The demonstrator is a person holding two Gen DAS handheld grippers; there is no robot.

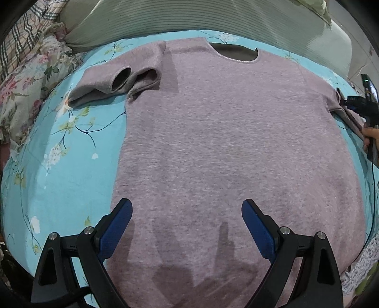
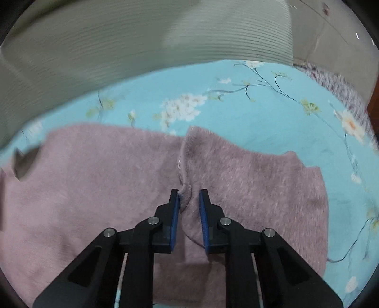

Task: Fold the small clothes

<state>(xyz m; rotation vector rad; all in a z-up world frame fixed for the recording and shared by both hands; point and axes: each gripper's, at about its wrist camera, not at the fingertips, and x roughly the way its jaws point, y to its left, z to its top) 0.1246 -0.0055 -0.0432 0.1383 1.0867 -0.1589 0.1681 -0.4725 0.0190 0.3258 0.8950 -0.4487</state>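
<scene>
A fuzzy mauve sweater (image 1: 225, 142) lies flat on a blue floral sheet (image 1: 71, 165), neckline at the far end. Its left sleeve (image 1: 113, 78) is folded in a bunch beside the body. My left gripper (image 1: 187, 208) is open and empty, hovering over the sweater's near hem. In the right wrist view, my right gripper (image 2: 188, 196) is shut on a seam fold of the sweater (image 2: 118, 180) by its right sleeve (image 2: 260, 184). The right gripper also shows in the left wrist view (image 1: 355, 104) at the sweater's right edge.
A ribbed grey-green cushion (image 1: 189, 16) runs along the far edge of the bed. A floral pillow (image 1: 28, 78) and plaid cloth (image 1: 21, 30) lie at the left. A black cable (image 1: 372, 203) hangs at the right.
</scene>
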